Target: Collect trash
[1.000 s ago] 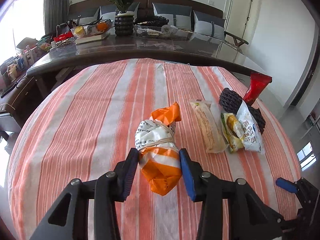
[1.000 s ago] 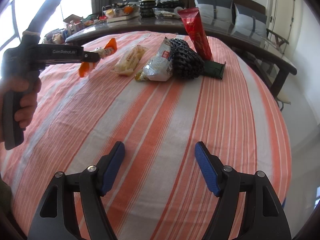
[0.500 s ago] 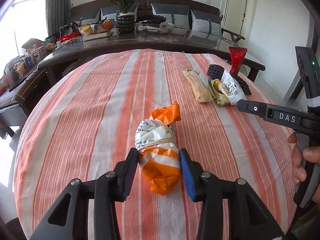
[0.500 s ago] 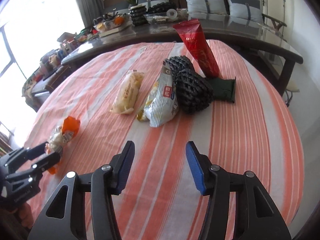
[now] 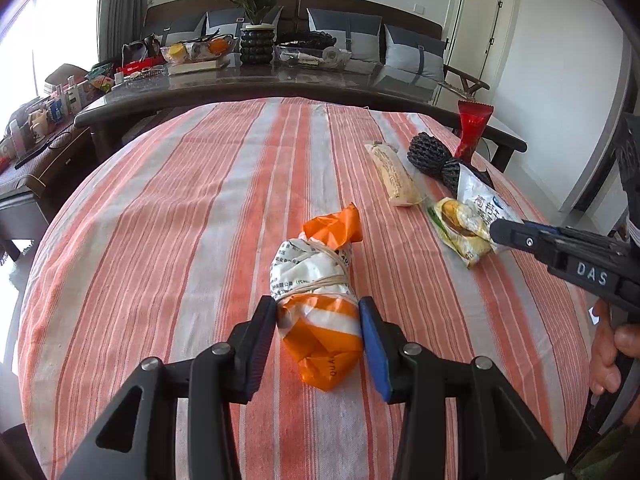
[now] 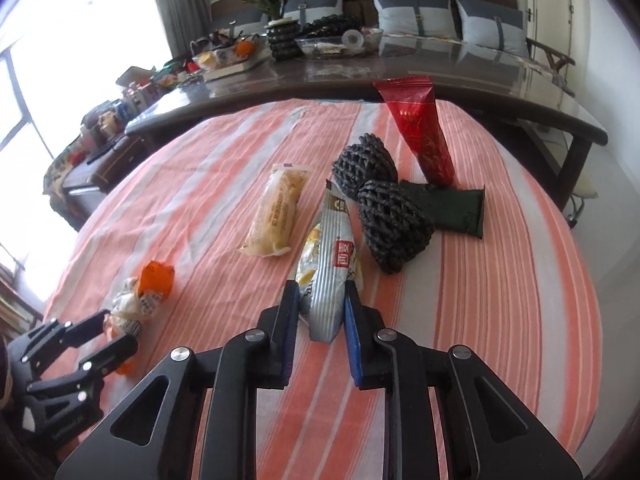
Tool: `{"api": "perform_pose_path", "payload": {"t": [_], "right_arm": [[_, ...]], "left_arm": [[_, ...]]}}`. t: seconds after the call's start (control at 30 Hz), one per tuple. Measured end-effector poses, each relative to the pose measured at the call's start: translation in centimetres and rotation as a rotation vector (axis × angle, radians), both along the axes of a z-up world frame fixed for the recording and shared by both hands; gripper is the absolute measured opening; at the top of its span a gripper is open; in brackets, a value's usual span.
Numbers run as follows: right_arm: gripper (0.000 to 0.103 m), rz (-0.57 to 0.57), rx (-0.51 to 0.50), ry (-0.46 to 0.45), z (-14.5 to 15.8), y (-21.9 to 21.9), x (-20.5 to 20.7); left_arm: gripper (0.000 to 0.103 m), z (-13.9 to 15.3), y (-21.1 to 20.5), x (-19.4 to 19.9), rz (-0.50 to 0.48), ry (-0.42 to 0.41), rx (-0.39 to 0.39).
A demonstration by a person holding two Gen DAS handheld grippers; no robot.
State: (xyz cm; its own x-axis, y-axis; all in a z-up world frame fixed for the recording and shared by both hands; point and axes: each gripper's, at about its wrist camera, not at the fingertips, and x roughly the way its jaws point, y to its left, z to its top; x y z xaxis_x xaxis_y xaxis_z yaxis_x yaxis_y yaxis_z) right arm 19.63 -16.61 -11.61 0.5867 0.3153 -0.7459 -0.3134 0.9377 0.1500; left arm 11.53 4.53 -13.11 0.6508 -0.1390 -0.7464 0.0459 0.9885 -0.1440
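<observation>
an orange-and-white striped tablecloth (image 5: 168, 216) is covering the near table. behind it a dark glossy table (image 6: 460, 76) is carrying a potted plant (image 5: 256, 20), a fruit bowl (image 5: 196, 46) and a clear tray (image 6: 340, 42). grey cushions (image 6: 408, 8) are lining a brown sofa.

Between the left gripper (image 5: 318, 338) jaws there's a crinkly orange-and-white plastic bundle (image 5: 316, 304), glossy, tied with thin string. The right gripper (image 6: 322, 322) pinches a shiny silver foil-look packet (image 6: 330, 280). Just past it lie two rough black mesh balls (image 6: 390, 220) and a glossy red tube (image 6: 420, 128). The striped tablecloth (image 6: 500, 300) is matt woven cloth. Both grippers look like matt black plastic with blue pads.
</observation>
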Motion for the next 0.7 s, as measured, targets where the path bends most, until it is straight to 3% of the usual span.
{"api": "perform_pose_path", "payload": {"t": [0.17,0.3,0.33,0.4,0.43,0.47,0.7], "right_arm": [[0.021,0.106,-0.017,-0.029,0.3,-0.2,-6.1],[0.023,0.115,0.016,-0.027,-0.2,-1.0,-8.9],[0.025,0.104,0.024,-0.028,-0.4,-1.2,-9.2],[0.041,0.089,0.021,-0.027,-0.8,-1.5,-8.9],[0.055,0.080,0.014,-0.023,-1.1,-1.6,-8.7],[0.059,0.075,0.009,-0.017,-1.4,-1.6,-8.5],[0.060,0.078,-0.065,0.043,-3.2,-0.3,-7.5]], "left_arm": [[0.043,0.1,0.2,-1.2,0.003,0.004,-0.030],[0.046,0.1,-0.2,-2.7,0.012,-0.010,-0.007],[0.052,0.0,-0.3,-3.0,0.008,-0.008,0.003],[0.069,-0.3,-0.6,-3.1,0.002,0.007,0.017],[0.074,-0.5,-0.7,-3.1,0.005,0.016,0.023],[0.074,-0.6,-0.7,-3.0,0.008,0.026,0.029],[0.074,-1.7,-0.8,-2.1,0.003,0.067,0.080]]}}
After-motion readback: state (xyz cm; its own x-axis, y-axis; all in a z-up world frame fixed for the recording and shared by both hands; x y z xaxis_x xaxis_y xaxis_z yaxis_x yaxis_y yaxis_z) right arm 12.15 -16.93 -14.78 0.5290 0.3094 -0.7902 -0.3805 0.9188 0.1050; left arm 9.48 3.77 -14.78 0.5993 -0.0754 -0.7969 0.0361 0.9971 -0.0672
